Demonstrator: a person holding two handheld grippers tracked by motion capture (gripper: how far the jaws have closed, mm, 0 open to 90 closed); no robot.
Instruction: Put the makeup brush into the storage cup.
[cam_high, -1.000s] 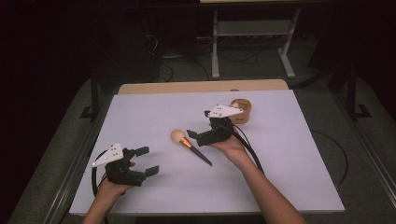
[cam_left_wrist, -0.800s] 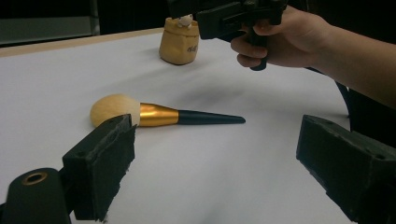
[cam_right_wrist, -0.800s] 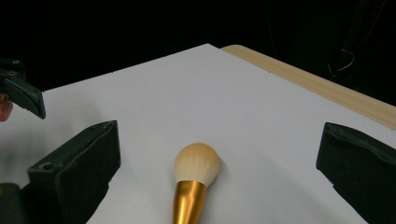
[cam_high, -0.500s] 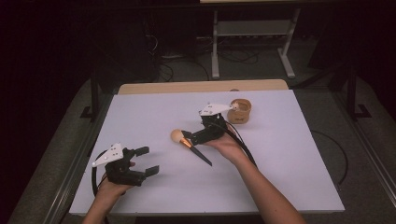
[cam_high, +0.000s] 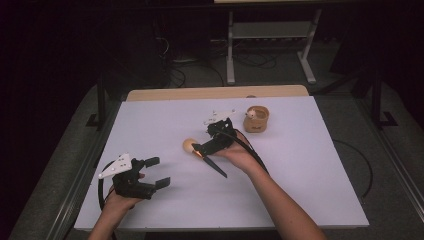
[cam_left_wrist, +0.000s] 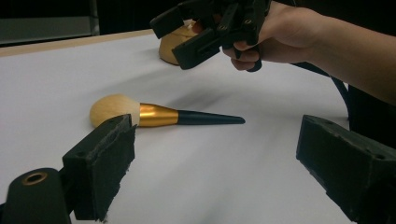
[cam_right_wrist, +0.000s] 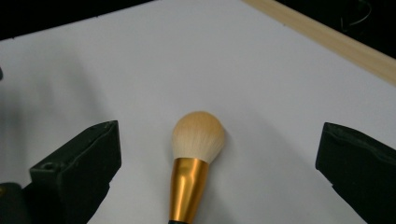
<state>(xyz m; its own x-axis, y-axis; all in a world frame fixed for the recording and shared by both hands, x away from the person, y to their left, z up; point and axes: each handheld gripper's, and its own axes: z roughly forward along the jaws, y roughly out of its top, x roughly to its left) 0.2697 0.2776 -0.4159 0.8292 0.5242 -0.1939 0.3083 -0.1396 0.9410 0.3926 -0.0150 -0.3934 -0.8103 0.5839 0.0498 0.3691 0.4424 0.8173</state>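
A: We are looking at a makeup brush with a round cream-coloured head, a gold metal collar and a tapered black handle, lying flat on the white tabletop near its middle.

B: And we are seeing the right gripper hovering just above it, its fingers spread wide, one on either side of the gold collar and gripping nothing. In the left gripper view the same gripper is hanging clear of the brush rather than touching it.

A: The left gripper is sitting near the front left corner of the tabletop, well apart from the brush. Its fingers are released too, with bare white surface between them.

B: We are also noticing a small round tan wooden pot standing behind the right hand, toward the far edge. Something pale is lying in it, but we are unable to tell what
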